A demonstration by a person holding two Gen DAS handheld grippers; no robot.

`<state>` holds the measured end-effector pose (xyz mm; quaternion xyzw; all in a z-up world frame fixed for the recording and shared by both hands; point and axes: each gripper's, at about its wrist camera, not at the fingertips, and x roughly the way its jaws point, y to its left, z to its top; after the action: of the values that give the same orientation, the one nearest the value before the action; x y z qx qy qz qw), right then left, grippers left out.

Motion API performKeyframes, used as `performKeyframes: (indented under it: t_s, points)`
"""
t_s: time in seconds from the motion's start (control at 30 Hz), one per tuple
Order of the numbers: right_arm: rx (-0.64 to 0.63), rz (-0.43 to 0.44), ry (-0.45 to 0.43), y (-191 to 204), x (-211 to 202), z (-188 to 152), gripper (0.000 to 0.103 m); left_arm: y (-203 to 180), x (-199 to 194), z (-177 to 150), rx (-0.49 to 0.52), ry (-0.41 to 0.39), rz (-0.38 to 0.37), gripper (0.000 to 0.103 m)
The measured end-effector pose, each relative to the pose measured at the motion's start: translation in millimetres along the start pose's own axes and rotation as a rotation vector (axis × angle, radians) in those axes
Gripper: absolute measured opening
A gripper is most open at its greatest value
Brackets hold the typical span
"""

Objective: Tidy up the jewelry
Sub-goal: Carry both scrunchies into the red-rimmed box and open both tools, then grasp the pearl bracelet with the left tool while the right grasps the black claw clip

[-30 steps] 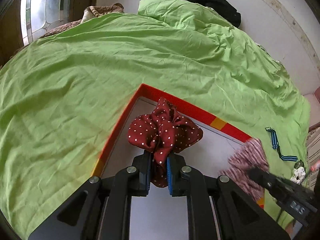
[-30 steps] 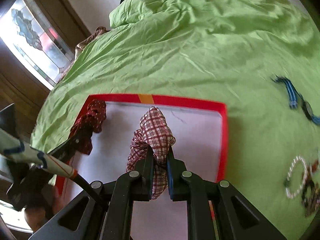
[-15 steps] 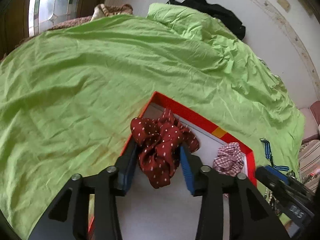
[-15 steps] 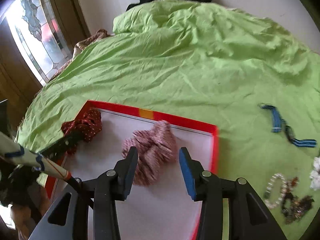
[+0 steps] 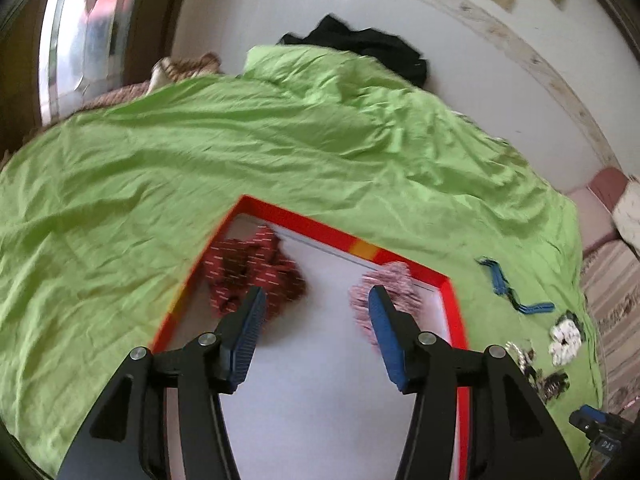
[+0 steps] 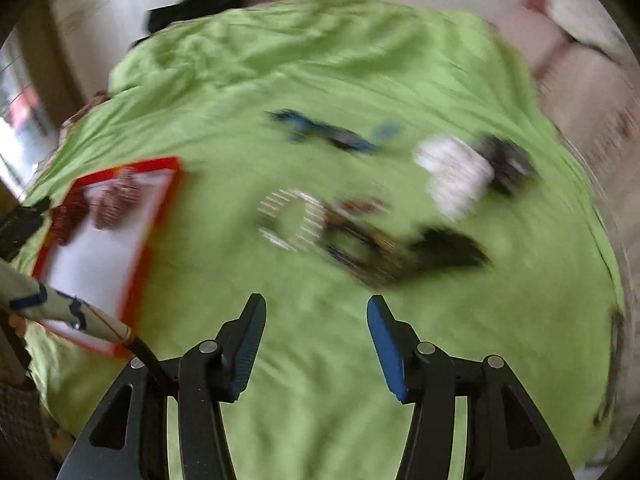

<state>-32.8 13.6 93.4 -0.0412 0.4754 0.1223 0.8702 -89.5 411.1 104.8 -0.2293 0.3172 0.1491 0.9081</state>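
A red-rimmed white tray (image 5: pixel 352 242) lies on the green bedsheet. In it rest a dark red dotted scrunchie (image 5: pixel 244 264) at the far left corner and a pink checked scrunchie (image 5: pixel 394 284) at the right. My left gripper (image 5: pixel 314 300) hangs above the tray, its jaws opening, nothing between them. My right gripper (image 6: pixel 316 306) is over bare sheet, jaws opening and empty, short of a blurred pile: a pearl bracelet (image 6: pixel 290 220), dark jewelry (image 6: pixel 372 248), a white scrunchie (image 6: pixel 454 174) and a blue strap (image 6: pixel 320 130). The tray (image 6: pixel 132 236) sits far left there.
The green sheet (image 5: pixel 200 140) covers the whole bed, with a black garment (image 5: pixel 360 46) at the far end by the white wall. A window (image 5: pixel 80 32) is at the left. A striped cushion (image 5: pixel 612 280) lies beyond the bed's right edge. The right wrist view is motion-blurred.
Both grippers let go of their scrunchies, which now lie in the tray. The left gripper drew back and up. The right gripper swung right, away from the tray, toward the jewelry pile.
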Motion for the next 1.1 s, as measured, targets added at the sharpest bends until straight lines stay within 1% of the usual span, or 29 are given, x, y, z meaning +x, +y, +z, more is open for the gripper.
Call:
performKeyframes:
  t_s: [0.07,0.13,0.23,0.3,0.37,0.4,0.47,0.57,0.63,0.7,0.77,1.0,1.03,1.07,1.1]
  points:
    - [0.045,-0.016,0.0,-28.7,-8.6,-14.5,0.057,-18.7,-8.4,-8.5,0.031,-0.006,-0.035,0.052]
    - [0.09,-0.025,-0.004,-55.2,-17.2,-28.1,0.057,-40.3,-16.8,-19.6,0.069,0.009,-0.066,0.052]
    - [0.136,-0.022,-0.008,-82.1,-21.4,-42.5,0.057,-75.3,-28.5,-41.3,0.133,0.062,-0.116,0.052]
    - [0.17,-0.012,-0.008,-96.4,-18.8,-48.6,0.057,-104.2,-32.2,-55.7,0.191,0.113,-0.16,0.052]
    - [0.216,0.019,-0.009,-109.4,-12.7,-52.3,0.057,-136.2,-29.6,-68.0,0.265,0.163,-0.186,0.052]
    - [0.236,0.039,-0.011,-115.0,-10.5,-54.4,0.057,-147.4,-26.7,-71.8,0.287,0.183,-0.191,0.052]
    - [0.26,0.071,-0.016,-121.1,-4.7,-54.5,0.057,-172.8,-12.9,-79.5,0.306,0.253,-0.211,0.052]
    - [0.274,0.097,-0.024,-128.2,4.1,-52.3,0.057,-193.6,10.9,-87.1,0.283,0.336,-0.243,0.052]
    - [0.286,0.119,-0.03,-134.6,10.9,-48.1,0.057,-207.2,37.7,-89.7,0.272,0.378,-0.228,0.052]
    - [0.296,0.139,-0.039,-140.1,17.4,-41.7,0.059,-214.7,55.8,-94.0,0.262,0.411,-0.215,0.052]
    - [0.319,0.165,-0.048,-146.1,24.6,-35.9,0.065,-221.3,76.5,-95.5,0.24,0.442,-0.216,0.052]
    - [0.443,0.32,-0.027,-155.6,60.8,-15.0,0.066,-250.9,125.7,-98.5,0.254,0.462,-0.219,0.049]
    - [0.457,0.334,-0.03,-155.7,63.7,-11.9,0.07,-254.3,130.8,-98.8,0.261,0.464,-0.217,0.049]
    - [0.481,0.347,-0.039,-155.2,67.2,-7.1,0.076,-257.4,135.4,-99.4,0.269,0.467,-0.213,0.049]
    - [0.498,0.352,-0.047,-155.1,69.5,-3.2,0.08,-261.3,140.7,-99.8,0.271,0.468,-0.216,0.049]
